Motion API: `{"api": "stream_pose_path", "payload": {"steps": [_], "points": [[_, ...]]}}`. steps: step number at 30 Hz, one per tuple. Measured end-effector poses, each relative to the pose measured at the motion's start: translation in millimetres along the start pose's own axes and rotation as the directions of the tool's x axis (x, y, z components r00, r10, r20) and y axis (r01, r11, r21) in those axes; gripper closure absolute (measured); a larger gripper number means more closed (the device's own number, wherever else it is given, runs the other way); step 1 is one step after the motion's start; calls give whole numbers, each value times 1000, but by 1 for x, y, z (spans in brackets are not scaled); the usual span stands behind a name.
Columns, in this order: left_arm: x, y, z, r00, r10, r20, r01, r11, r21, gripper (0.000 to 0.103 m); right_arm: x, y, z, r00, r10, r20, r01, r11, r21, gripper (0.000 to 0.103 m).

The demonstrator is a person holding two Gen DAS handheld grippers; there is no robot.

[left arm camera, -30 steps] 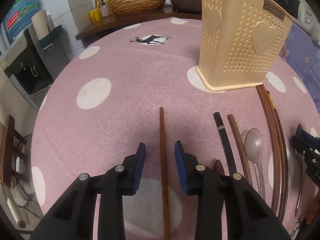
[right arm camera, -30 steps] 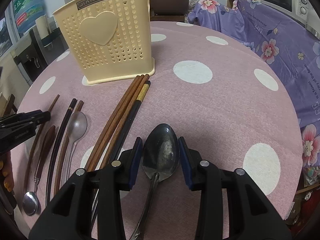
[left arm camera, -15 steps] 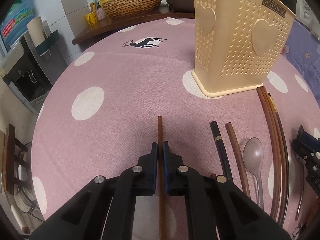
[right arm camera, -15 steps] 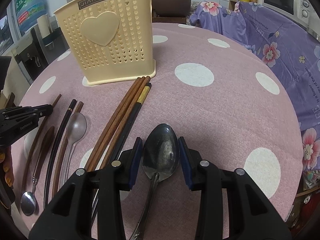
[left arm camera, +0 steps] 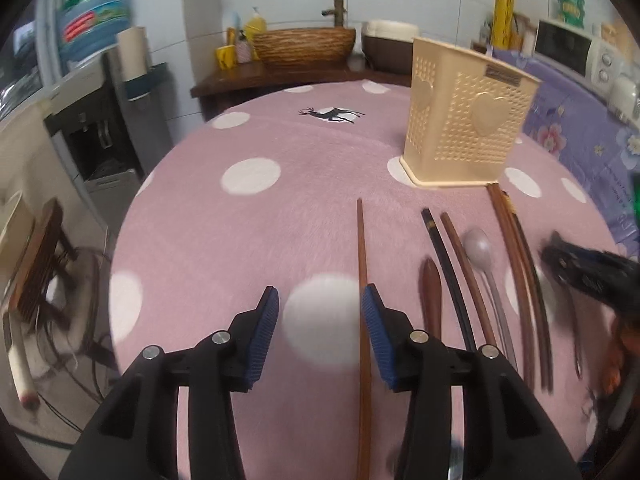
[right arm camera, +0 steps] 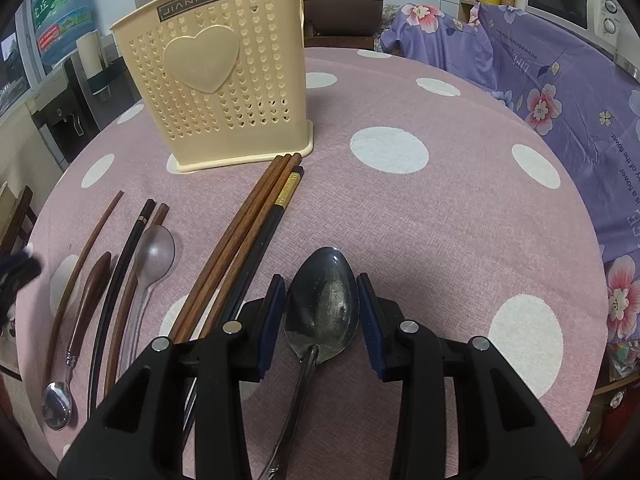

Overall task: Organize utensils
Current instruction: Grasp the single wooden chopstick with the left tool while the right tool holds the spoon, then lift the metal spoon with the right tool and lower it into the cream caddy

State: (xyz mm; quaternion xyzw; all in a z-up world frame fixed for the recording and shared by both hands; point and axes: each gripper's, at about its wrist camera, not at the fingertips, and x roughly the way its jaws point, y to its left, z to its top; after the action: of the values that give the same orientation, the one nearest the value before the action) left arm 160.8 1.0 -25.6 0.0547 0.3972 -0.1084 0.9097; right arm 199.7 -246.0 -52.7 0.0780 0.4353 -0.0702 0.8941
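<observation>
Left gripper [left arm camera: 320, 320]: jaws opening, spread wide now; half a second ago they were pinched on the brown chopstick [left arm camera: 362, 280]; the pinch is given up.
Brown chopstick: lies flat on the pink dotted tablecloth [left arm camera: 240, 240]; runs along the inner face of the right-hand pad, apparently not pressed; not lifted, not carried.
View shift: the left camera sits farther back and higher than a moment ago; holder and cloth look smaller; blur at the edges.
Meaning: the grab looks abandoned or missed; the chopstick is no nearer the holder; likely needs a fresh, centred approach.
Right gripper [right arm camera: 320, 312]: unchanged over the last second; pads bracket the bowl of the metal spoon [right arm camera: 322, 300]; contact too close to call; spoon seems to rest on the cloth.
Cream holder [right arm camera: 216, 76]: upright at the far side; its inside is hidden.
Other utensils: chopstick bundle [right arm camera: 248, 232], clear spoon [right arm camera: 154, 248], black chopstick [right arm camera: 124, 264] all lie on the cloth, none stowed.
</observation>
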Motion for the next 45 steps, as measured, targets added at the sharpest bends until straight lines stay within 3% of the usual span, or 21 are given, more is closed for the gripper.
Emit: {"api": "stream_pose_path", "payload": {"steps": [4,10,17,20,26,31,33,36,38,41,45], "points": [[-30,10,-46,998,53,24,-52,998,-41,60,0,-1,0,1000,6,3,-6,1000,-2,65],[-44,11,-85,1000,-24,-2,24,994,-102,62,0,0,-1,1000,0,9,0,1000,-2,65],[-40,-12,-97,999,-31,8,32,999,-26,70,0,0,-2,1000,2,13,-2,1000,-2,65],[-36,-18,-101,999,-2,48,3,1000,-1,71,0,1,-2,1000,2,16,-2,1000,-1,65],[-33,-29,-104,995,35,94,-38,999,34,94,-1,2,-3,1000,-1,18,1,1000,-3,65],[-35,-28,-103,995,24,92,-25,1000,16,95,-1,2,-3,1000,-6,19,6,1000,-6,65],[-45,-24,-101,992,32,126,-32,999,4,95,-1,2,-3,1000,-3,19,3,1000,-4,65],[-74,-13,-89,972,55,229,-49,998,-31,95,-1,1,-3,1000,-4,19,4,1000,-6,65],[-98,-6,-77,947,69,313,-56,997,-51,95,-1,2,-3,1000,-5,19,5,1000,-7,65],[-131,1,-49,895,99,435,-80,995,-61,95,-1,2,-3,1000,-6,19,6,1000,-8,65],[-141,9,-7,853,67,517,-39,997,-64,95,-1,1,-3,1000,-5,19,5,1000,-9,65]]}}
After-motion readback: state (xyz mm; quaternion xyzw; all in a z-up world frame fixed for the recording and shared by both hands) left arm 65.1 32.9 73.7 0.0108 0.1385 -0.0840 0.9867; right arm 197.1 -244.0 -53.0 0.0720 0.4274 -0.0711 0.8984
